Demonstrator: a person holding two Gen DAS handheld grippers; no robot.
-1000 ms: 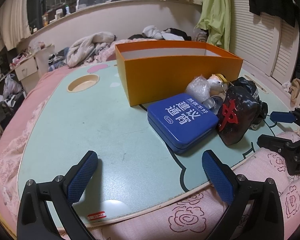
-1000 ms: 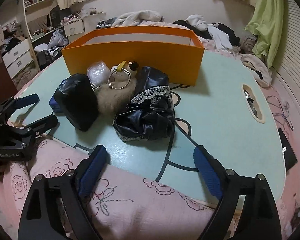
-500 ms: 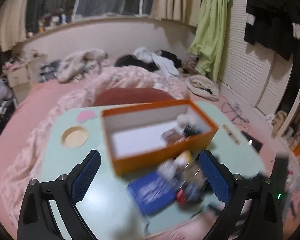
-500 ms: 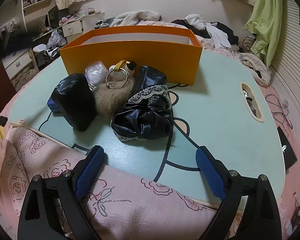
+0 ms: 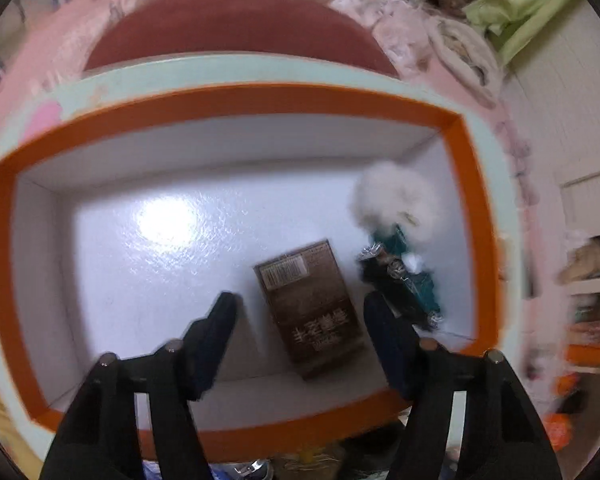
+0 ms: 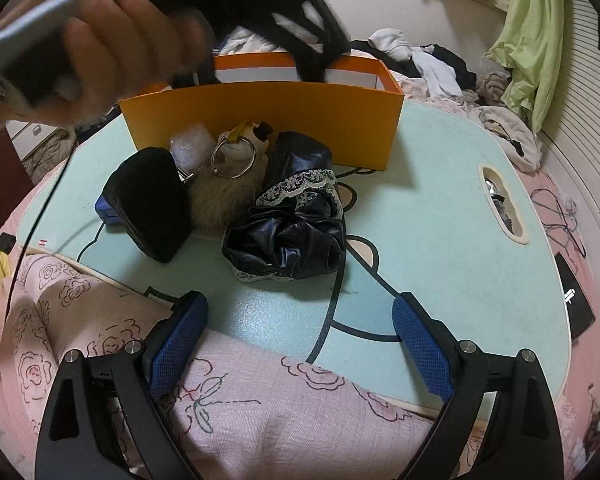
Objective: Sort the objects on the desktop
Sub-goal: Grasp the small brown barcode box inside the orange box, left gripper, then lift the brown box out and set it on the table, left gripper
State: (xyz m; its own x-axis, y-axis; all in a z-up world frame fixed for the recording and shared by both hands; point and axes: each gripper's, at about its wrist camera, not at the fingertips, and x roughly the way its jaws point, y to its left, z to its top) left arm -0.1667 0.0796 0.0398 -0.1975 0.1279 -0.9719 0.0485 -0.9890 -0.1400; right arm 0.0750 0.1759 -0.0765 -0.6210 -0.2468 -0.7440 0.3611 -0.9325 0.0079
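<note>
In the left wrist view I look almost straight down into the orange box (image 5: 236, 100) with its white floor. My left gripper (image 5: 300, 302) hovers inside its near edge, jaws closing, with nothing pressed between the pads. On the floor below lie a brown carton (image 5: 308, 304), a white fluffy ball (image 5: 392, 196) and a teal and black item (image 5: 404, 284). My right gripper (image 6: 300, 308) stands open over the table's front edge. Ahead of it lie a black lace-trimmed cloth (image 6: 292, 228), a black pouch (image 6: 152, 204), a fur keyring (image 6: 224, 200) and a blue tin (image 6: 104, 211).
A person's hand (image 6: 112, 40) holds the left gripper above the orange box (image 6: 268, 120). The mint table (image 6: 440, 208) has a slot cut-out (image 6: 504, 204) at the right. A pink rose-print quilt (image 6: 260, 408) lies under my right gripper. Clothes are piled behind.
The left gripper rose from the table's front edge, swung over the orange box and tipped down into it, its jaws narrowing. The right gripper stayed where it was.
</note>
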